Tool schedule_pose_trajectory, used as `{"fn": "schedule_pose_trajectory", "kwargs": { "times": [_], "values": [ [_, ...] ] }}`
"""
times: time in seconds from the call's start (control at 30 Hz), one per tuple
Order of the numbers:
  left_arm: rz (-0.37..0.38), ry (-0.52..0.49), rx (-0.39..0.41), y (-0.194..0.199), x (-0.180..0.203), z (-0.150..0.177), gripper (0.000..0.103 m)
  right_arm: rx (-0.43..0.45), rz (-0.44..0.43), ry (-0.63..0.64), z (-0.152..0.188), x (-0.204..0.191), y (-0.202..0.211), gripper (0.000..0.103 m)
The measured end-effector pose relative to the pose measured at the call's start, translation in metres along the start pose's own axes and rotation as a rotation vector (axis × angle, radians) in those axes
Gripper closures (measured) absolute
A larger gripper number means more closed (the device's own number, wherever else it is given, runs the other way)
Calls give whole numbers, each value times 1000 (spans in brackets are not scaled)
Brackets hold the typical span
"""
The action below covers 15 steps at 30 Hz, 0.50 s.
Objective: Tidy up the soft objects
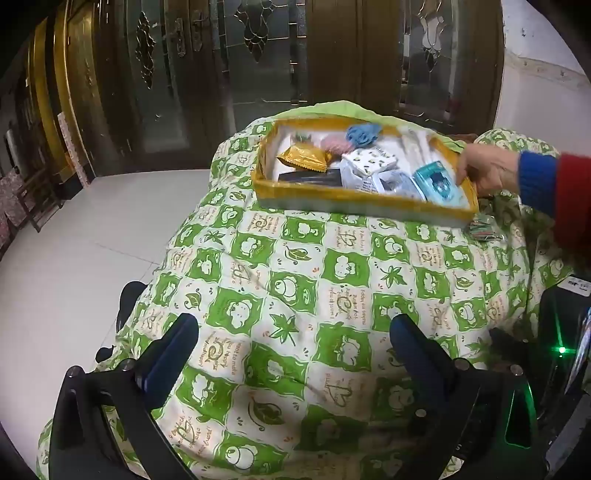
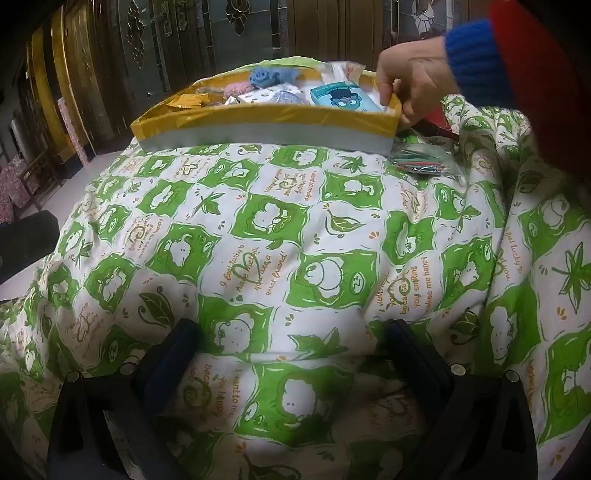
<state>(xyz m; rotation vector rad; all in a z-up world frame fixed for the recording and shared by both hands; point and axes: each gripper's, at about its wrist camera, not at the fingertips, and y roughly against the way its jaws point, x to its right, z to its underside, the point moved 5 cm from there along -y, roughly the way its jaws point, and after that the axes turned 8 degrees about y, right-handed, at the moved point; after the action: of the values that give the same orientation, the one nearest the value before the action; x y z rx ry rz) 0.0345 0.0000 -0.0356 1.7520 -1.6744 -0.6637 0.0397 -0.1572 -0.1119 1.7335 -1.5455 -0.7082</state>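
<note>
Both grippers, left gripper [image 1: 293,332] and right gripper [image 2: 291,336], gape empty; a hand [image 2: 410,85] grips the yellow tray [image 1: 354,201] holding packets and a blue cloth [image 1: 364,133].

Far wall: row of bronze-tone metal doors [image 1: 280,55] w/ leaded glass panels [image 1: 255,33] in floral pattern; handles visible at upper left-centre. Floor [image 1: 74,236]: pale glossy tile w/ faint grout lines, reflecting soft diffuse light. Far right: white plastered wall [image 1: 532,85] w/ scuff marks; far left: dark wooden chair [image 1: 33,195] w/ patterned fabric beside it, plus a tall patterned panel [image 1: 72,147] leaning at the door frame.
</note>
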Motion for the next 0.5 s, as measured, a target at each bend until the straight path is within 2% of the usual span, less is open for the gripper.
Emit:
{"fn": "schedule_pose_trajectory", "kwargs": {
  "times": [0.13,0.23,0.5],
  "values": [
    [12,3,24,6,1,-6,0,0,3,3,0,-1,0,0],
    [21,10,10,8,3,-11,0,0,4,3,-1,-2,0,0],
    [56,72,31,30,1,-14,0,0,2,2,-1,-3,-1,0]
  ]
}}
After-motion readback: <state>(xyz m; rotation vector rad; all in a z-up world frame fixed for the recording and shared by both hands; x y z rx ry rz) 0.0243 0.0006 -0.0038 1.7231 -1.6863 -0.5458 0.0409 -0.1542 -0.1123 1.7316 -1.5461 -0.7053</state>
